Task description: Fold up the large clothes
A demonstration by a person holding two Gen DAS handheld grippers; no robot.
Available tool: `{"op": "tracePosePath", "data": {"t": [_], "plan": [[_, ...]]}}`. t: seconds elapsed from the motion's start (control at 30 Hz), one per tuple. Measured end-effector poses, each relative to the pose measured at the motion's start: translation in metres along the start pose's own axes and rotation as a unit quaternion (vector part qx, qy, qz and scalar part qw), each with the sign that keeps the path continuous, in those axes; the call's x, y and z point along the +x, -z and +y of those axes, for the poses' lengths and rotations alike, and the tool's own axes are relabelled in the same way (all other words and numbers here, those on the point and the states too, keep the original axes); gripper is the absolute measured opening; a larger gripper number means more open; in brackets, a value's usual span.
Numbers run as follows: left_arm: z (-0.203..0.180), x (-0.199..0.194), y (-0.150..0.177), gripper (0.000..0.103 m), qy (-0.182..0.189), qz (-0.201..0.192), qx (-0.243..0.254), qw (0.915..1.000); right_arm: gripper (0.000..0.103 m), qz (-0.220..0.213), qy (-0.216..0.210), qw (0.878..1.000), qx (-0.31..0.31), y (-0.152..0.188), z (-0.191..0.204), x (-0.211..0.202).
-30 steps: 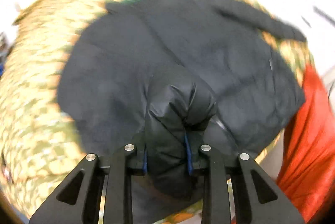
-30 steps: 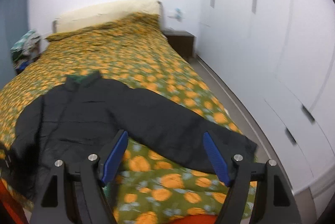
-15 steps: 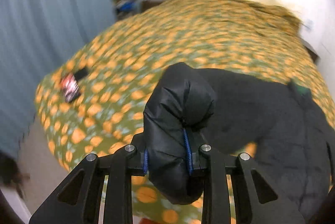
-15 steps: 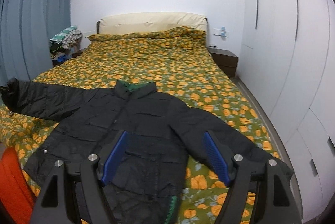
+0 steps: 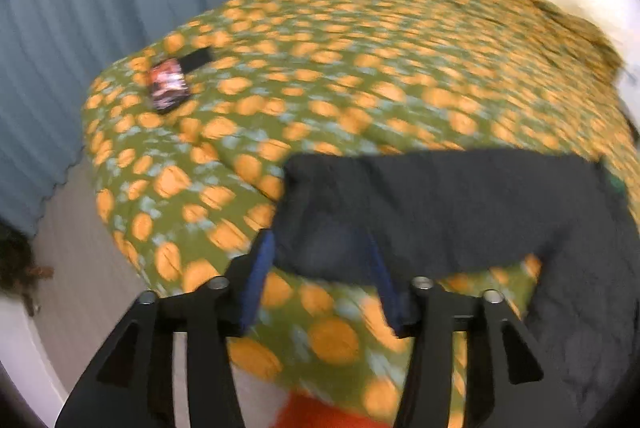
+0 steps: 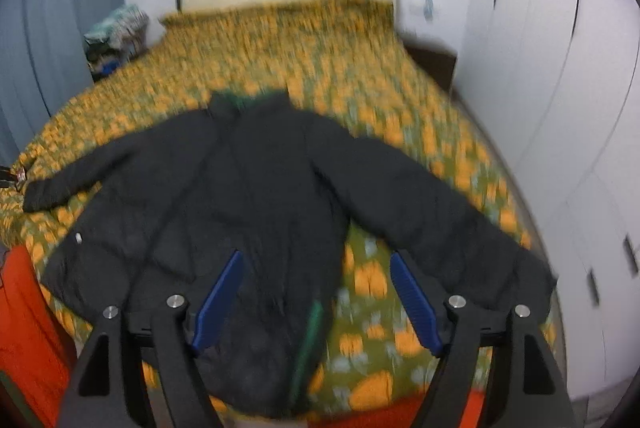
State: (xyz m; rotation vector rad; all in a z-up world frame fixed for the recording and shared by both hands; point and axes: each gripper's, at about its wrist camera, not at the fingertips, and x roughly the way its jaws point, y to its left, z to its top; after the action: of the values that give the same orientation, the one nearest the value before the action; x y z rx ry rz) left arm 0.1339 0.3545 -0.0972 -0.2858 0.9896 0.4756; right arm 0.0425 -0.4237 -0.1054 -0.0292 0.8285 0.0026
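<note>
Fingers of the left gripper (image 5: 322, 278) are spread wide, the sleeve cuff (image 5: 320, 224) lying loose between them. The right gripper (image 6: 316, 302) is likewise held wide open, nothing gripped. A small packet (image 5: 168, 87) is seen at 10 o'clock on the flowered bedspread (image 5: 360, 67). The black jacket (image 6: 240, 195) is spread flat, sleeves extended.

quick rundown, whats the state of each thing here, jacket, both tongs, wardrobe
black jacket: spread flat on the bed, sleeves out to both sides
left tongs: open, sleeve cuff lying loose between them
right tongs: open, holding nothing
wardrobe doors: closed
</note>
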Motion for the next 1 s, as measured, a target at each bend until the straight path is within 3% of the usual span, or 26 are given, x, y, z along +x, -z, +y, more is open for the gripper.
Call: {"op": "tracePosePath", "data": {"t": [0.07, 0.13, 0.23, 0.33, 0.5, 0.6, 0.67, 0.77, 0.87, 1.0], "plan": [[-0.029, -0.019, 0.021, 0.075, 0.056, 0.010, 0.044, 0.9974, 0.077, 0.052, -0.018, 0.998, 0.026, 0.013, -0.014, 0.019], [-0.066, -0.029, 0.044, 0.085, 0.110, 0.027, 0.096, 0.9889, 0.077, 0.106, -0.049, 0.991, 0.059, 0.029, -0.025, 0.040], [-0.124, -0.034, 0.081, 0.088, 0.158, 0.057, 0.177, 0.9699, 0.077, 0.164, -0.084, 0.980, 0.077, 0.048, -0.027, 0.068], [-0.180, -0.011, 0.122, 0.088, 0.164, 0.114, 0.233, 0.9517, 0.077, 0.203, -0.104, 0.972, 0.064, 0.066, -0.015, 0.091], [-0.207, 0.041, 0.155, 0.068, 0.151, 0.192, 0.240, 0.9393, 0.077, 0.238, -0.107, 0.964, 0.041, 0.081, 0.006, 0.120], [-0.208, 0.056, 0.163, 0.040, 0.172, 0.226, 0.220, 0.9332, 0.077, 0.250, -0.112, 0.960, 0.049, 0.087, 0.006, 0.130], [-0.212, 0.053, 0.165, 0.020, 0.180, 0.228, 0.223, 0.9304, 0.077, 0.257, -0.118, 0.958, 0.056, 0.086, 0.007, 0.134], [-0.222, 0.041, 0.168, 0.012, 0.182, 0.223, 0.251, 0.9242, 0.031, 0.248, -0.121, 0.959, 0.069, 0.085, 0.003, 0.131], [-0.227, 0.028, 0.173, 0.012, 0.185, 0.226, 0.276, 0.9157, 0.024, 0.240, -0.121, 0.960, 0.081, 0.082, -0.007, 0.122], [-0.223, 0.011, 0.191, 0.012, 0.192, 0.241, 0.299, 0.9029, 0.024, 0.240, -0.100, 0.964, 0.058, 0.080, -0.012, 0.100]]}}
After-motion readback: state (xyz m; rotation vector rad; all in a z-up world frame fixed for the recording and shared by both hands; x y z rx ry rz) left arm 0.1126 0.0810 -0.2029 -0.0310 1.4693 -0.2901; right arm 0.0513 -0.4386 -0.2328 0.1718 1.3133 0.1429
